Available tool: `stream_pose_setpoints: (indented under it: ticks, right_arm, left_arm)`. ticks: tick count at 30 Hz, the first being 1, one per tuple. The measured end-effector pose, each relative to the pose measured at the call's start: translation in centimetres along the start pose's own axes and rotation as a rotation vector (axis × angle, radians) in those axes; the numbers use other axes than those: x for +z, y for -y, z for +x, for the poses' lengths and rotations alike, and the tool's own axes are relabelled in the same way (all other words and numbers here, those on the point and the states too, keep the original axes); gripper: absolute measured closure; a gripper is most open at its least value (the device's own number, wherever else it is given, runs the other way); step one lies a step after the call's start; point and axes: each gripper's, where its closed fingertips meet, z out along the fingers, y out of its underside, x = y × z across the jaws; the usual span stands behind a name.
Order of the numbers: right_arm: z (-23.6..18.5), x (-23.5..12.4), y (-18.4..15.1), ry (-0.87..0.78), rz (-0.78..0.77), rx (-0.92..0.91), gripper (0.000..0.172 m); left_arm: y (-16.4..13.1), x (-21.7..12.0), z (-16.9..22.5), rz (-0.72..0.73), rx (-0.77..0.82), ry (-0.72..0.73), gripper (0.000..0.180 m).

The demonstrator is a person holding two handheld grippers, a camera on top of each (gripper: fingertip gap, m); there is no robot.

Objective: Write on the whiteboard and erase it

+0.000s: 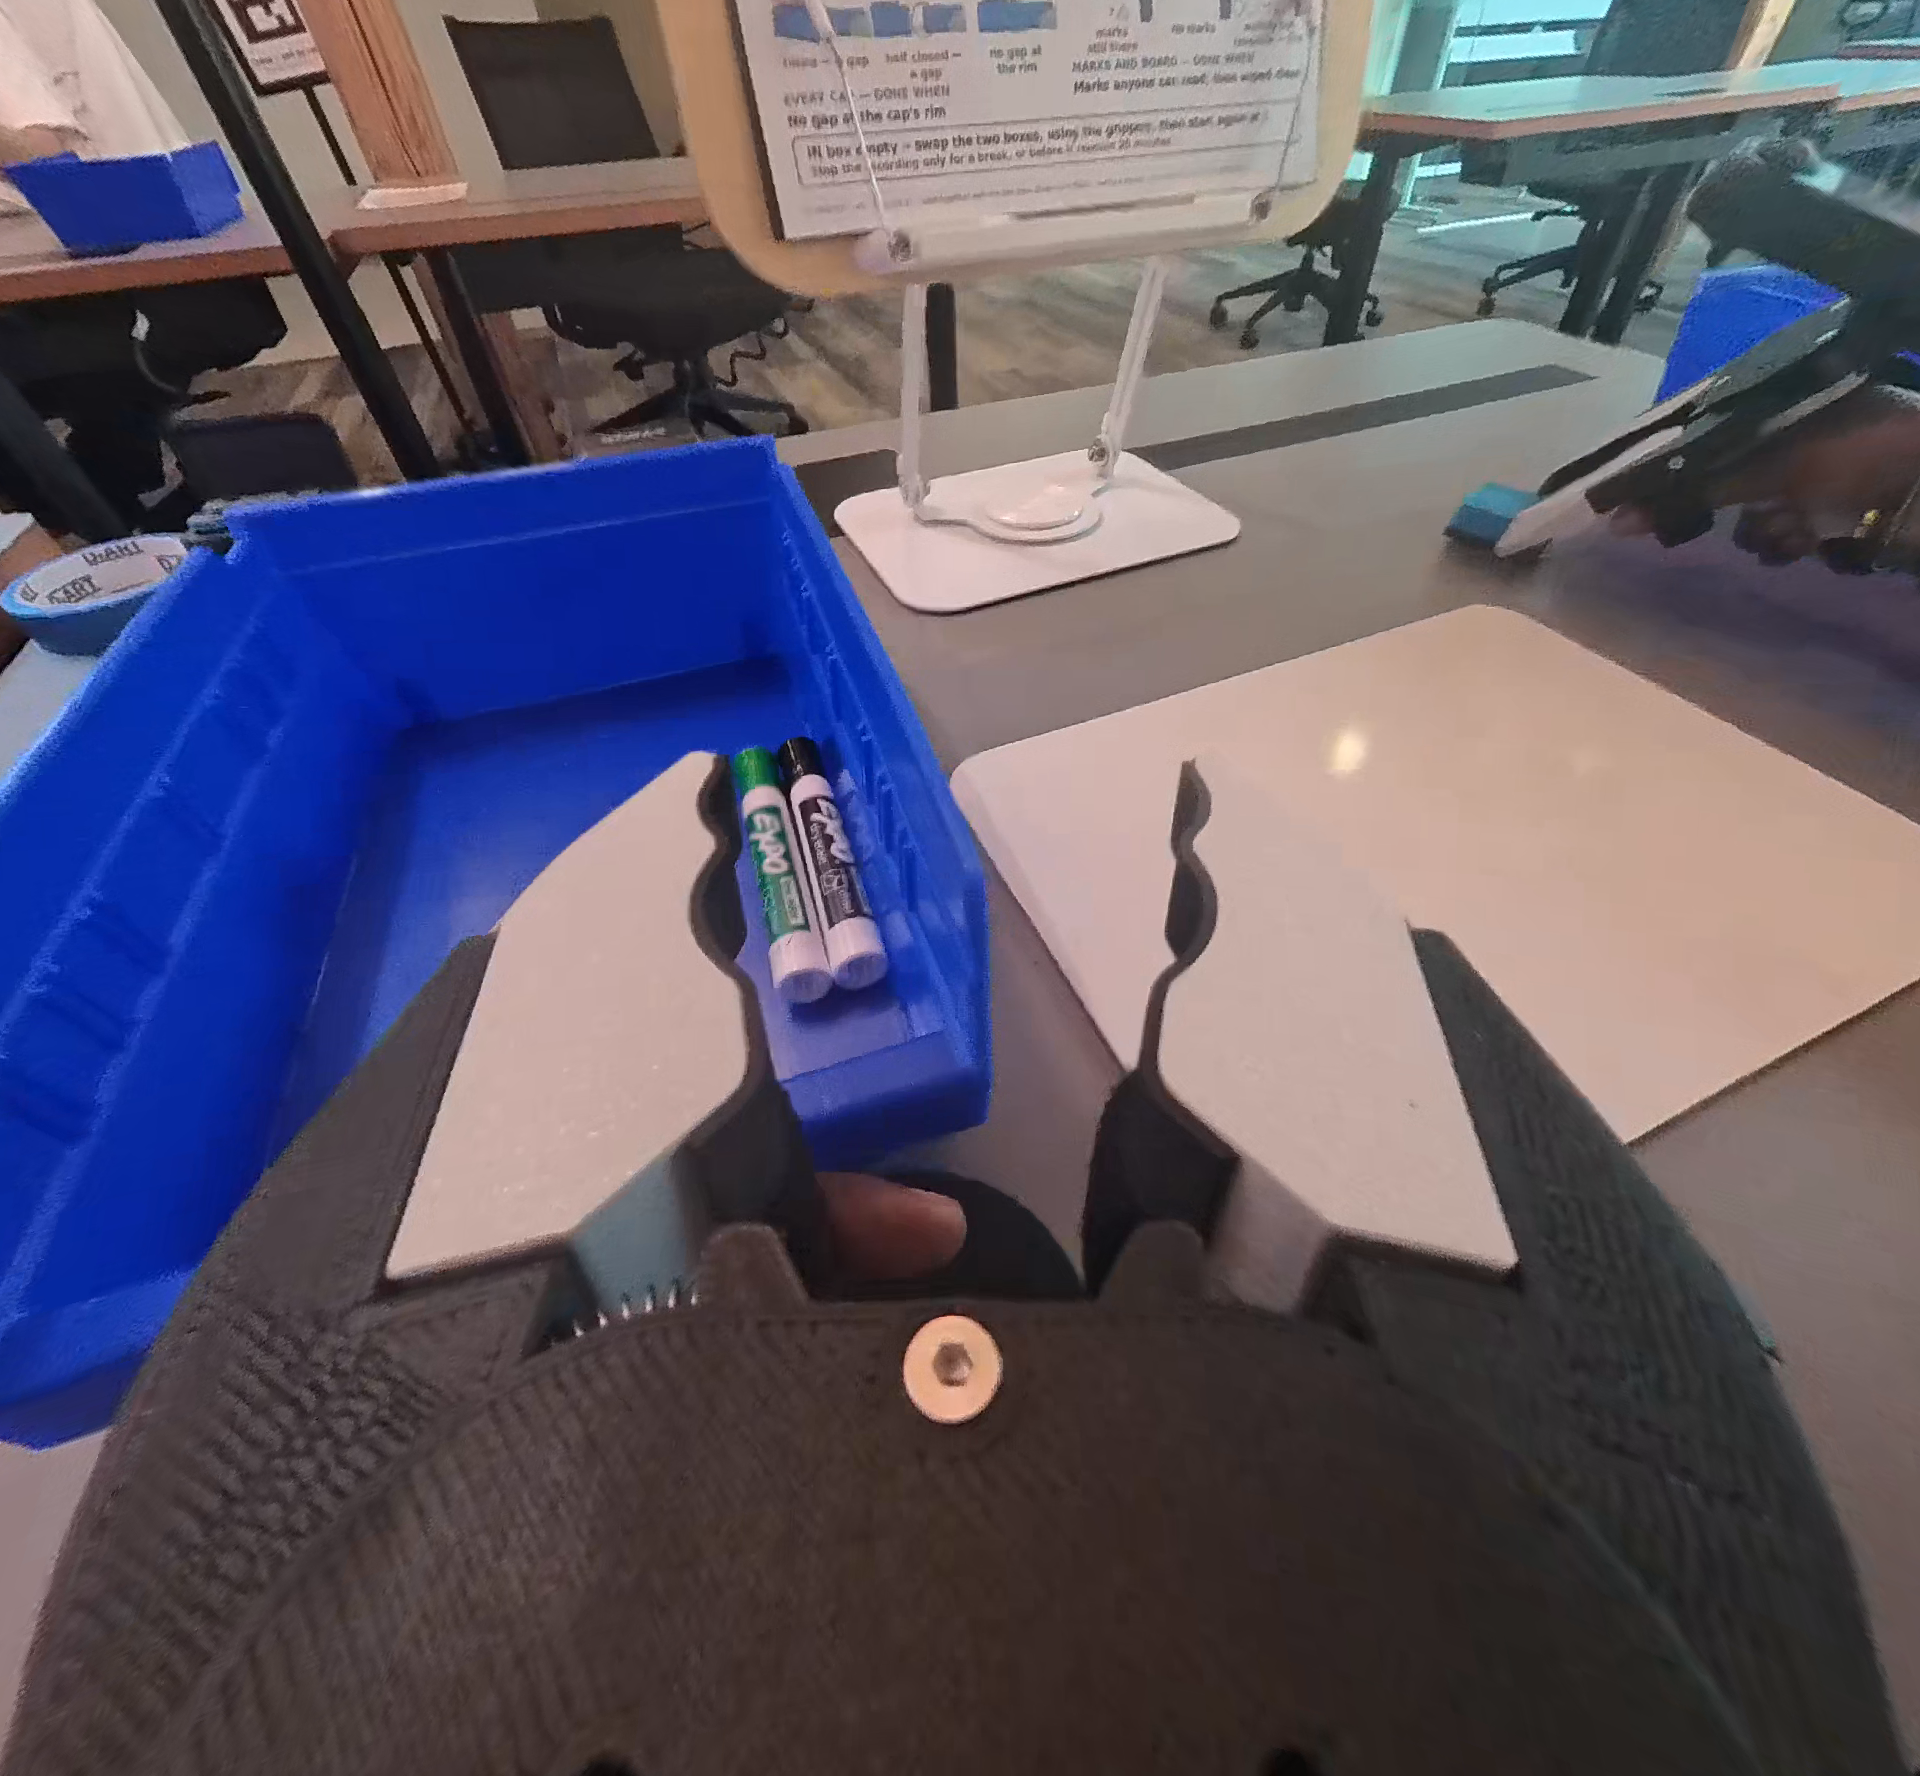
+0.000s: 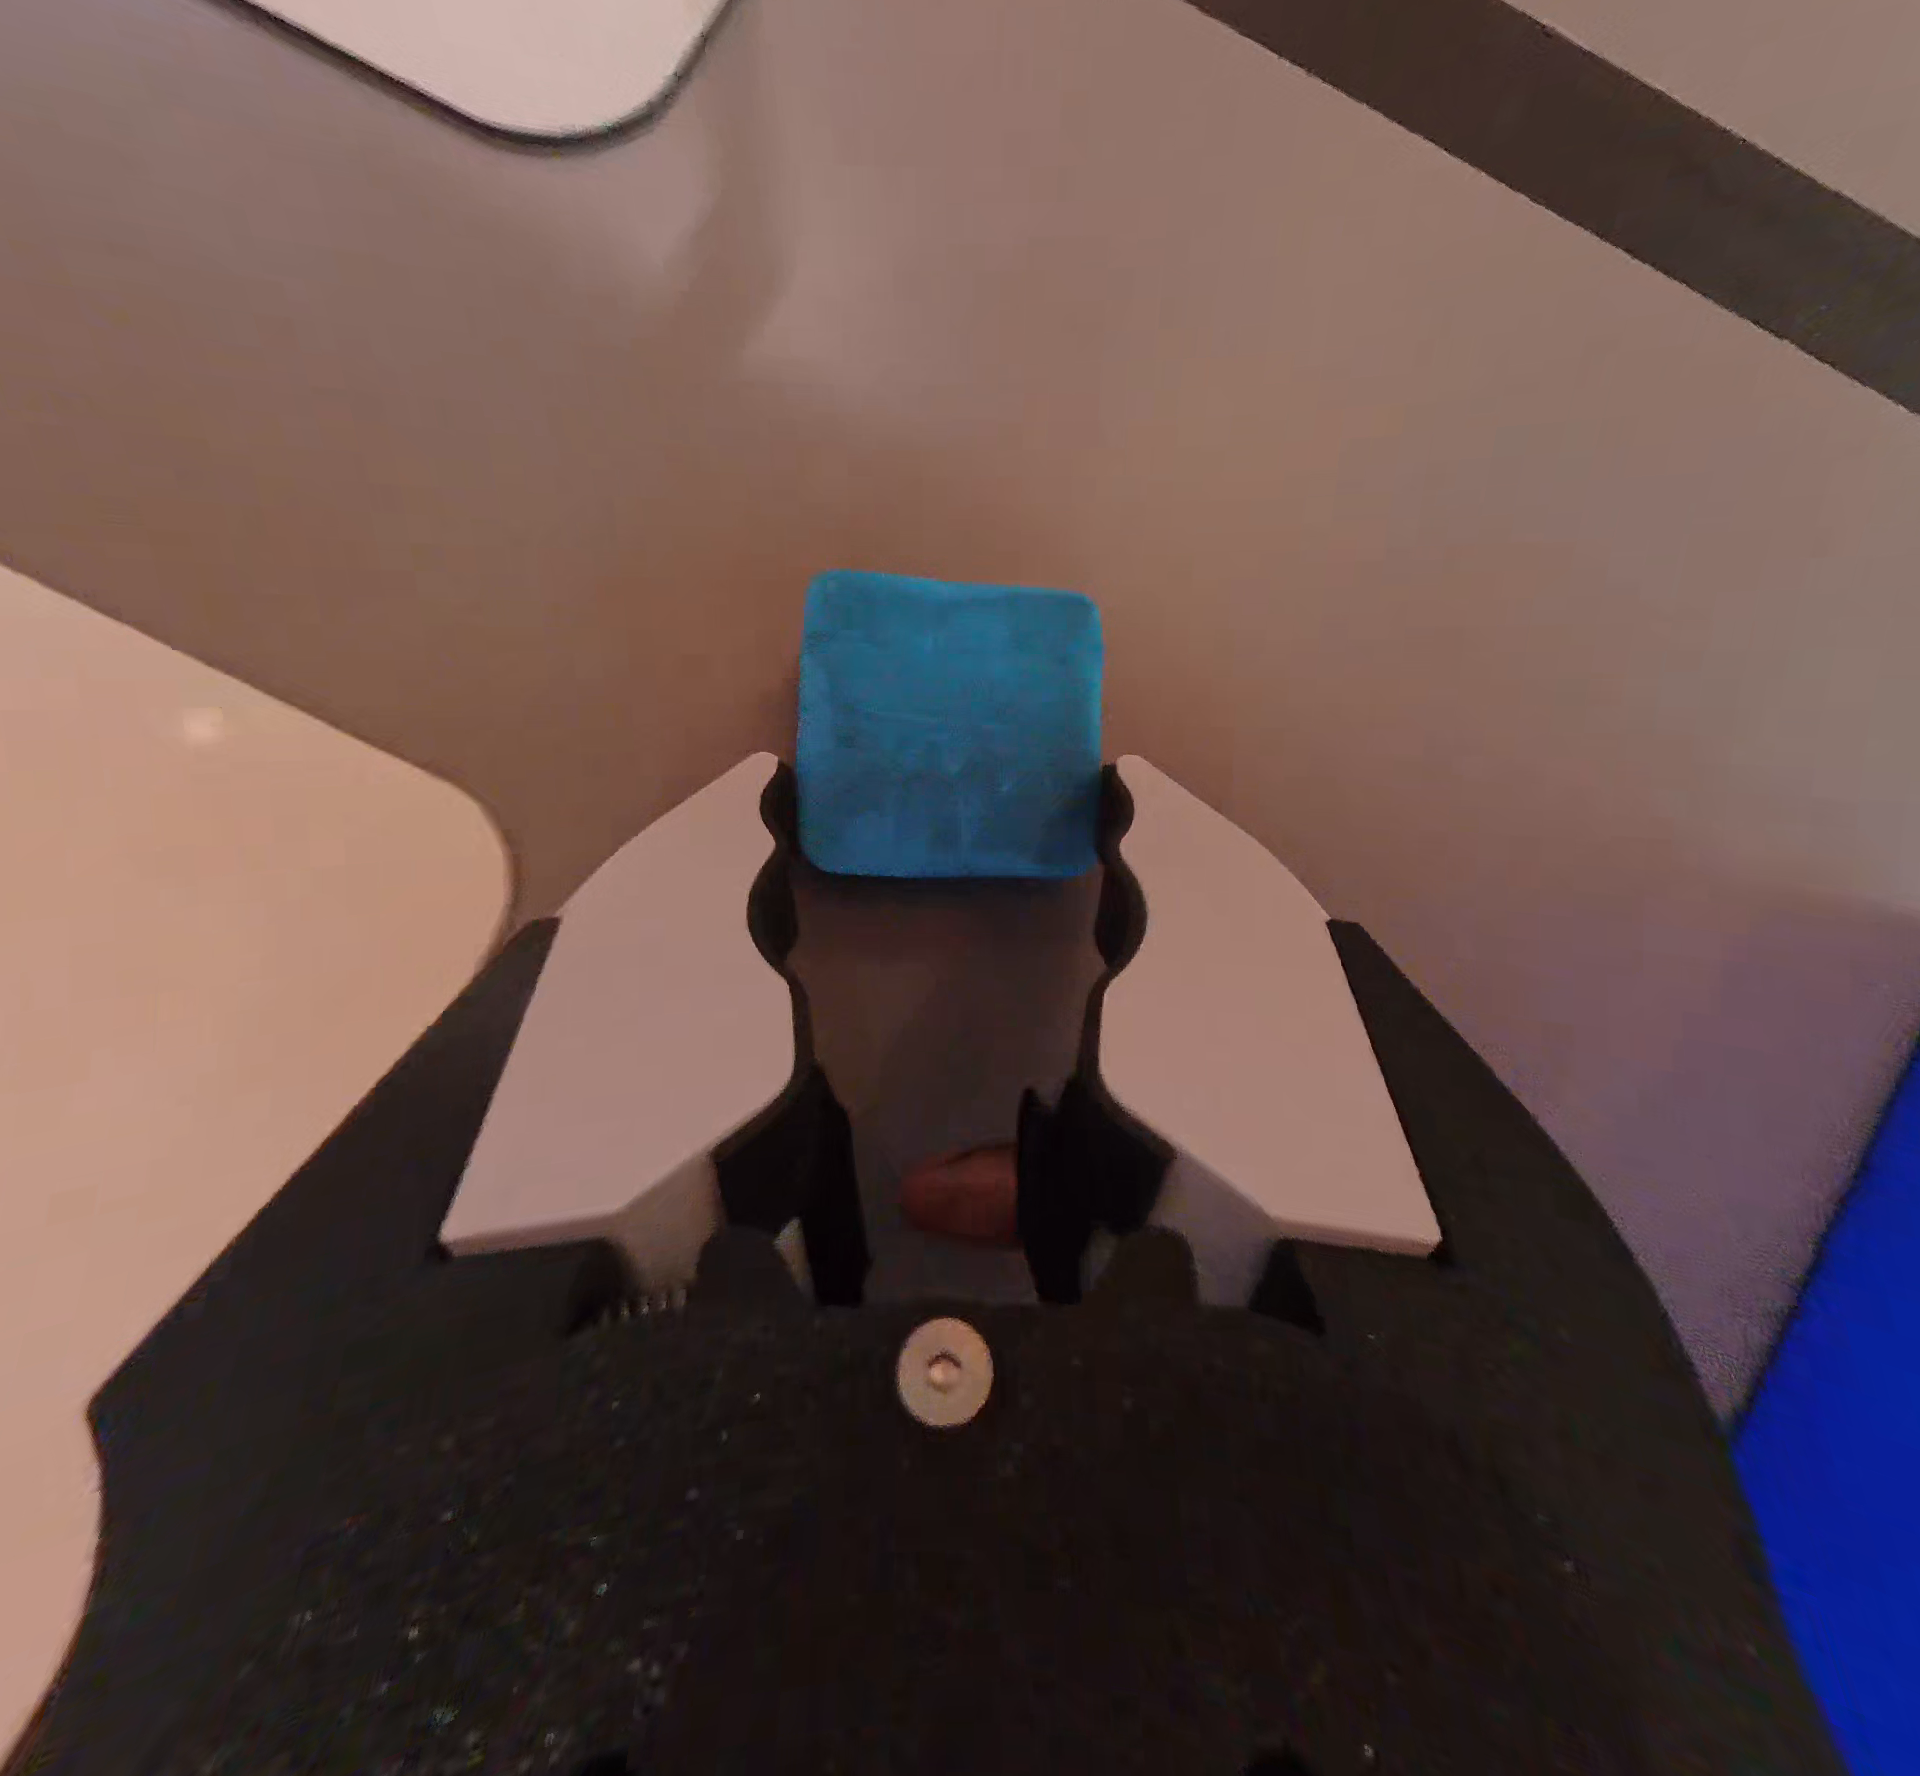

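Note:
My left gripper (image 1: 945,770) is open wide and empty. It hovers over the right wall of a blue bin (image 1: 312,739). A green marker (image 1: 764,869) and a black marker (image 1: 831,864) lie side by side, capped, on the bin floor below its left finger (image 1: 623,895). My right gripper (image 2: 943,781) is shut on a blue eraser (image 2: 948,729), with both pads against the eraser's sides, low over the grey table. The left wrist view shows that gripper (image 1: 1527,531) and the eraser (image 1: 1481,516) at the far right.
A white board (image 1: 1507,843) lies flat on the table right of the bin; it also shows in the right wrist view (image 2: 208,895). A white stand (image 1: 1039,521) with an instruction sheet stands behind. A blue tape roll (image 1: 83,583) sits at the left. A second blue bin (image 2: 1849,1363) is at the right. The tips of one gripper are about 50 centimetres away from the tips of the other.

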Motion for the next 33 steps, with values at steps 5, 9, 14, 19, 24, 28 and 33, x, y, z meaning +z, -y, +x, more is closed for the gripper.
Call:
stream_pose_setpoints:
  ticks: [5, 9, 14, 19, 24, 28, 33]
  right_arm:
    - [-12.1, -7.5, 5.6, 0.429, 0.361, 0.11, 0.116]
    - [-21.8, -12.7, 6.4, 0.667, 0.443, 0.04, 0.116]
    - [-27.0, -14.7, 5.5, 0.677, 0.43, -0.096, 0.116]
    - [-28.8, -15.6, 5.1, 0.704, 0.441, -0.118, 0.116]
    - [-28.9, -18.2, 5.6, 0.765, 0.555, -0.093, 0.101]
    - [-26.8, -18.8, 4.7, 0.64, 0.622, -0.141, 0.1]
    - [-25.5, -18.7, 3.8, 0.61, 0.633, -0.092, 0.102]
  left_arm:
    - [4.2, 1.3, 7.6, 0.207, 0.123, -0.216, 0.101]
    - [4.0, 4.6, 15.0, 0.216, 0.292, -0.397, 0.101]
    - [2.6, 7.1, 17.9, 0.173, 0.506, -0.368, 0.106]
    - [2.5, 6.6, 16.8, 0.199, 0.554, -0.254, 0.125]
    - [4.3, 4.2, 11.6, 0.239, 0.553, -0.08, 0.125]
    - [5.2, 1.3, 0.9, 0.138, 0.367, 0.074, 0.125]
    - [-1.3, 4.5, -9.1, -0.231, 0.143, 0.09, 0.125]
